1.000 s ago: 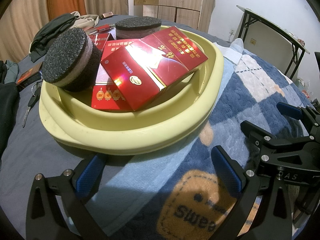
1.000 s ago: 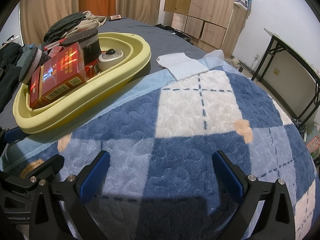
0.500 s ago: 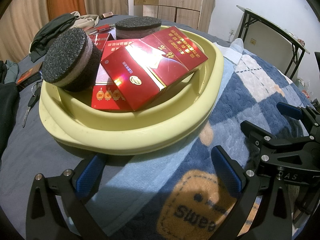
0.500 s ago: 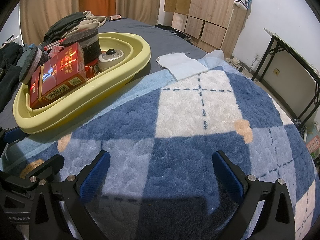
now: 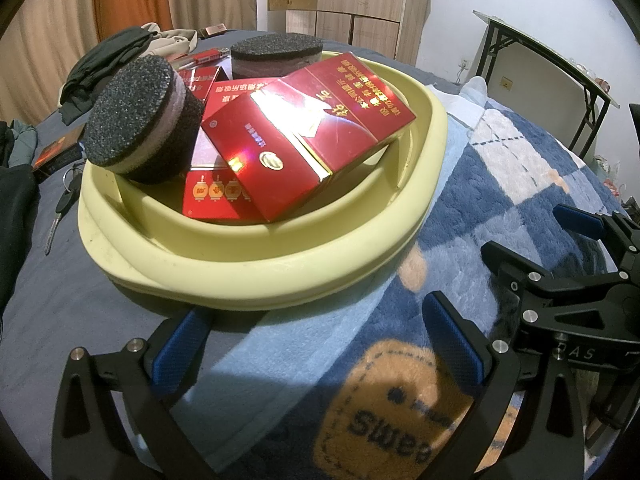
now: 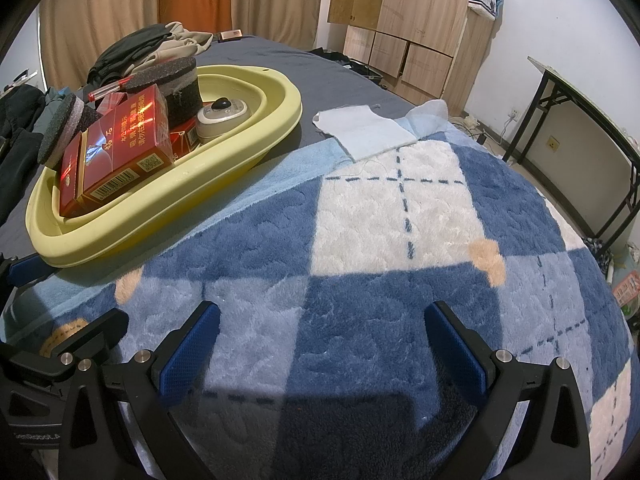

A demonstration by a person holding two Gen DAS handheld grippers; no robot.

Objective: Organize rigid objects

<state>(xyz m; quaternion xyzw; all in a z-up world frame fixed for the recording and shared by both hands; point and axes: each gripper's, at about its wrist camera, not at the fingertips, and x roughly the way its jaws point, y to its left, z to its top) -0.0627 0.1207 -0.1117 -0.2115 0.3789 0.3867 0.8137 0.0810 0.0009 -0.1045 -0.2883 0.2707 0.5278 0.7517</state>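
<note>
A bed point(image 6: 280, 52) with a dark grey sheet carries everything, and over its near part lies a plush blue-and-white checked blanket point(image 6: 380, 240), which fills the ground beneath and ahead of the right claw point(image 6: 320, 344). That claw hangs over the blanket with its blue-padded jaws spread wide and nothing between them. Ahead of it and to its left sits a pale yellow oval basin point(image 6: 276, 92), resting partly on the blanket's light blue edge and partly on the sheet. The left claw point(image 5: 316, 340) is also spread wide and empty, its tips just short of the basin's point(image 5: 248, 276) near rim, with the right claw's black frame just beside it on its right. Inside the basin, straight ahead of the left claw, a large red box point(image 5: 308, 136) lies tilted on top of flatter red boxes point(image 5: 216, 196). Ahead and to the left of that claw a round dark sponge pad point(image 5: 136, 120) leans on its side against the red box, and a second sponge pad point(image 5: 276, 56) sits flat at the basin's far end. From the right claw a small round silver tin point(image 6: 224, 114) shows in the basin beyond the red box point(image 6: 120, 148). Ahead of the right claw, past the checks, a small pale cloth point(image 6: 364, 132) lies flat across the blanket's edge and the sheet. Dark clothes point(image 5: 108, 60) are heaped beyond the basin, and keys point(image 5: 64, 200) lie on the sheet to its left.
</note>
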